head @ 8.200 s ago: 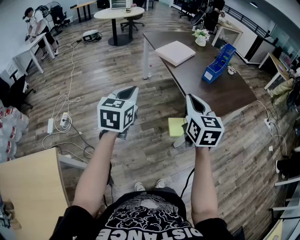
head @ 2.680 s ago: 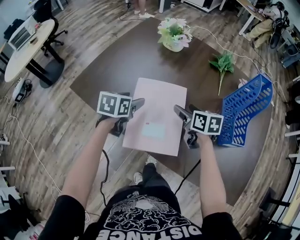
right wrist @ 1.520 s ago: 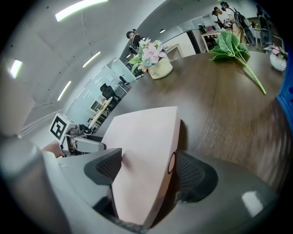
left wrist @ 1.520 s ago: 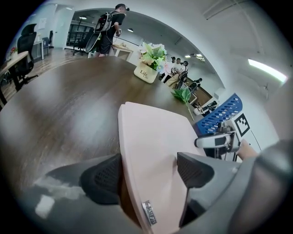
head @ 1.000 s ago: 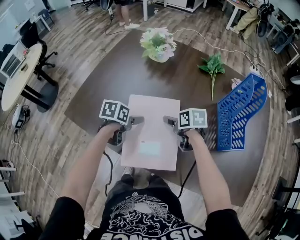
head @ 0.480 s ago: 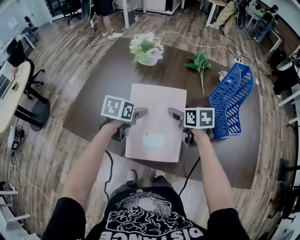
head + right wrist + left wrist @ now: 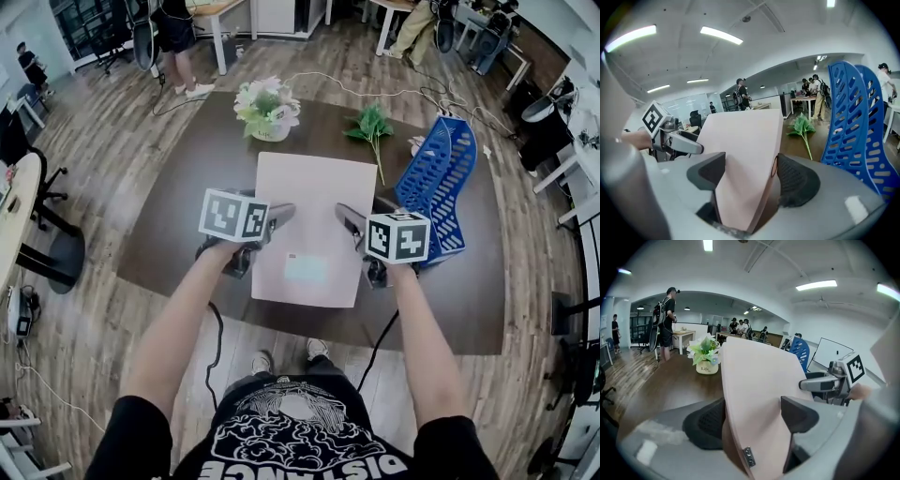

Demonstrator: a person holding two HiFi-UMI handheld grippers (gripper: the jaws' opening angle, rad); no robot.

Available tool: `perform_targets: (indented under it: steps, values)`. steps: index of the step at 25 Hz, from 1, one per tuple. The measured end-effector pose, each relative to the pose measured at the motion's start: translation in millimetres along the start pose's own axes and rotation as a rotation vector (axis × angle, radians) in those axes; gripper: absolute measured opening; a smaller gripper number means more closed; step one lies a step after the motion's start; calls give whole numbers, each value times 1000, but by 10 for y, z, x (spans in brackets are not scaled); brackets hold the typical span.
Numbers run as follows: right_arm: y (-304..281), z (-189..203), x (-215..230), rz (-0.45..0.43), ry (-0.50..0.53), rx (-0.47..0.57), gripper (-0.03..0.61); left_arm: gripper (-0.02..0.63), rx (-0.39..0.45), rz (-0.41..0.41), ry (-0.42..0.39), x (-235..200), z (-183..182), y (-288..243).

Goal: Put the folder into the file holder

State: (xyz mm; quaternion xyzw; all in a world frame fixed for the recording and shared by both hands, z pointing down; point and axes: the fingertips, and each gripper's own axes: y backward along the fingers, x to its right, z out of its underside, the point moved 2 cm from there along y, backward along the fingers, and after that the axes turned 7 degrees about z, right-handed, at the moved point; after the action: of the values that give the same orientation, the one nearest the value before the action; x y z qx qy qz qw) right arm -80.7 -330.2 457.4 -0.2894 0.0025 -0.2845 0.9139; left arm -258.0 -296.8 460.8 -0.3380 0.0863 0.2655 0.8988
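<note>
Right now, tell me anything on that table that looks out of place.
A green leafy sprig lies loose on the table between the flower pot and the blue file holder. Nothing else stands out.

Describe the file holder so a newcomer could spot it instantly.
Start at the dark brown table. On its right side, right of the pink folder, stands the file holder. It alone is bright blue slotted plastic.

Matt pink folder, perhaps card; blue plastic file holder; smooth dark wood-look table
</note>
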Motion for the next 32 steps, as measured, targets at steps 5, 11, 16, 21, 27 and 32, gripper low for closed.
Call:
perform_targets:
  steps: [5,11,16,21,27,32]
  values:
    - [130,-165,3,39,35,93,350,385,46,4,-81,77,-219,44]
    - [267,-290,-46,97,86,171,350,385,85,7,-126,100,-298,87]
    - [425,-353,-65,152,123,239,350,385,125,7,-209,205,-411,146]
    - [510,-435,-157,206,178,293,350,385,165,17,-236,210,-498,240]
    - [598,-444,-307,279,232,344,350,385,206,35,-264,201,-516,363]
    - [664,-385,-376,319,235,349,351,385,213,49,-285,220,-470,408]
